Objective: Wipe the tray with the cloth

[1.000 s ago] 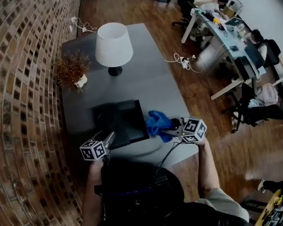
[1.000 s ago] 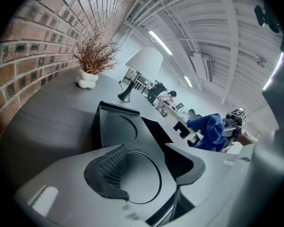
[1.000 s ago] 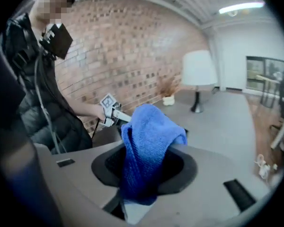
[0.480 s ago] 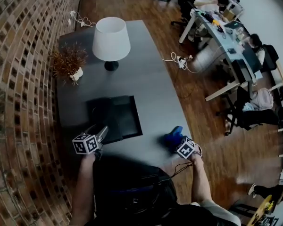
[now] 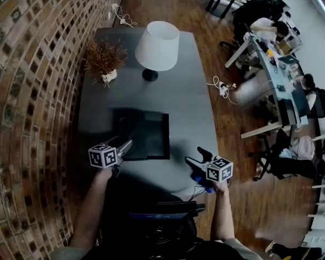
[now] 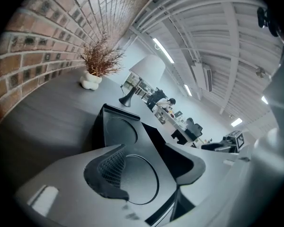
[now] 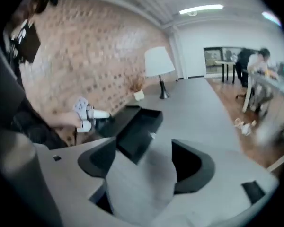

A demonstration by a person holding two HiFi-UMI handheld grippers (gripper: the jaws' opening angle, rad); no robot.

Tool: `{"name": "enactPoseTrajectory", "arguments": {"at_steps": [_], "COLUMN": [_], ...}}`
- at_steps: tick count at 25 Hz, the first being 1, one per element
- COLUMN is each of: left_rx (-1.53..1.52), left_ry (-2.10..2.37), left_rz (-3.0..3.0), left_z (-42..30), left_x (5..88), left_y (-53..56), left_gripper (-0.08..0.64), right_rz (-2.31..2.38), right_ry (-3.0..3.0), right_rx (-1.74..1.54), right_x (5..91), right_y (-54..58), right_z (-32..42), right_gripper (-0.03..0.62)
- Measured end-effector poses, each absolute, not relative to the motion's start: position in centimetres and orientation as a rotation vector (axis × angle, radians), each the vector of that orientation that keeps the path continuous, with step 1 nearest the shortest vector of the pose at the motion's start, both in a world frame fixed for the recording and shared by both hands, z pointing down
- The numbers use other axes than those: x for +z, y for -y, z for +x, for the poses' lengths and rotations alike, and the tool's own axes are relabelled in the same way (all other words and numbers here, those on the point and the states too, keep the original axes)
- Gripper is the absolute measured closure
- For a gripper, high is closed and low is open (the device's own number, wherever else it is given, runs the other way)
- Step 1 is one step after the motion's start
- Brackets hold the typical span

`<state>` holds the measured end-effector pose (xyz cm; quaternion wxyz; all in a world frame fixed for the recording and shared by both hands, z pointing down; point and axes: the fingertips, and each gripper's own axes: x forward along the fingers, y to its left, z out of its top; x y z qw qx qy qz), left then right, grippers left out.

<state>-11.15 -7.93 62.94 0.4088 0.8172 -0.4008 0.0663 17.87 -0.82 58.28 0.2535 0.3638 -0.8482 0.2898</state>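
A black tray lies on the grey table, and it also shows in the right gripper view. My left gripper is shut on the tray's near left corner; the tray's rim runs between its jaws. My right gripper is over the table's near right corner. Its jaws have just been opening and stand open with only bare table between them. The blue cloth peeks out from under that gripper at the table's edge.
A white lamp and a dried plant in a white pot stand at the table's far end. A brick wall runs along the left. Wooden floor, cables and occupied desks lie to the right.
My right gripper has carried the cloth from the tray's right edge to the table's near right corner and let go of it. The left gripper has stayed on the tray.
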Motion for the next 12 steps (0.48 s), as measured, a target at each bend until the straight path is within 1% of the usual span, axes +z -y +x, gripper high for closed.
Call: {"name": "enactPoseTrajectory", "arguments": {"at_steps": [1,4,7,8,9,12], "left_rx": [0.124,0.02,0.029,0.034,0.033,0.033], "left_ry": [1.051,1.188,1.141,1.099,1.064,1.048], "left_rz": [2.038,1.956,1.92,1.913,1.91,1.912], "left_z": [-12.1,-15.8,-16.2,-15.7,-15.2,-14.4], "left_x": [62.8,62.8,64.4,65.0,65.3,65.7], "left_y": [8.1,9.0,9.7,9.7,9.8,9.9], "left_gripper": [0.291,0.288,0.287,0.276,0.276,0.272], "right_rz": [0.979,0.91,0.839,0.817,0.795,0.665], "right_ry": [2.37,2.363,2.35,2.352,2.353,2.347], "right_rx": [0.888,1.086,1.339,1.372,1.373,1.295], "right_x": [59.0,63.2,66.0,66.4,66.6,66.3], "right_y": [1.8,3.3,4.9,5.3,5.5,5.1], "right_z": [15.2,10.2,7.5,6.8,6.4,4.6], "right_gripper": [0.204,0.204,0.204,0.207,0.251,0.252]}}
